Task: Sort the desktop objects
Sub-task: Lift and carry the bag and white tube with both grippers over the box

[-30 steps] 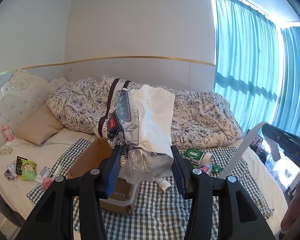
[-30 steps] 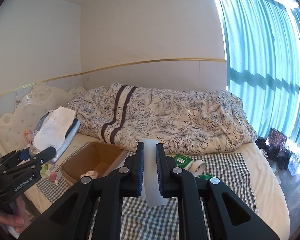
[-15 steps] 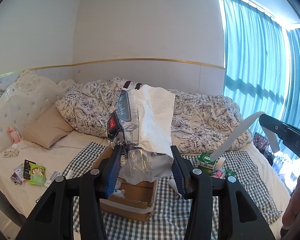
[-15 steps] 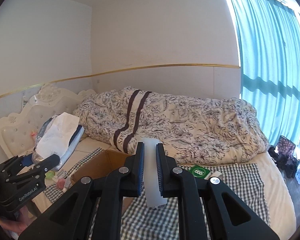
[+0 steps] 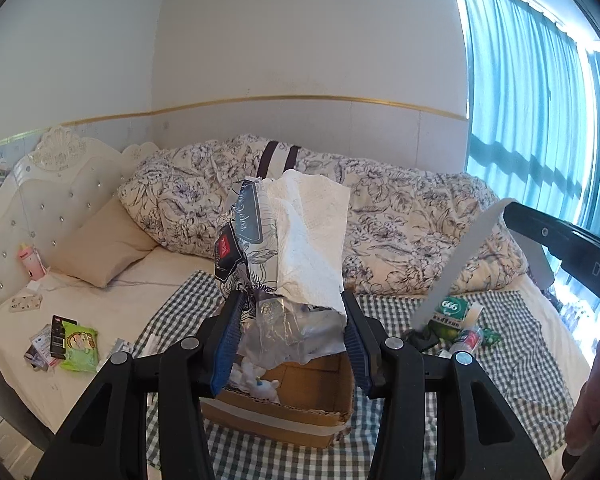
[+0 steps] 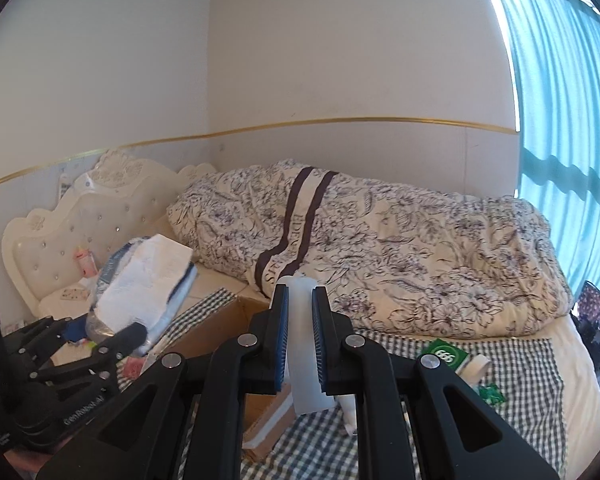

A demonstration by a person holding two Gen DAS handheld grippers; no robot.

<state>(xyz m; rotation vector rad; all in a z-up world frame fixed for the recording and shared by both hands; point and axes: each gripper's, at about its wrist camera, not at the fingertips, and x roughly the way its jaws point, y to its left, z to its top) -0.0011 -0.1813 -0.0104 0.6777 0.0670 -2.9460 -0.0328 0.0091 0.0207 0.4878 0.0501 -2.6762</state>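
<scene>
Left gripper clamps tissue pack low: soft, light, floppy. Right gripper pinches stiff strip mid-length.

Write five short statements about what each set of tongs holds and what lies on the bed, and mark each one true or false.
1. The left tongs grip a pack of tissues. True.
2. The right tongs are empty. False: they are shut on a pale plastic strip.
3. The cardboard box sits on the checked cloth. True.
4. The box is empty. False: small white things lie inside it.
5. The green 666 packet lies inside the box. False: it lies on the cloth beside the box.
</scene>
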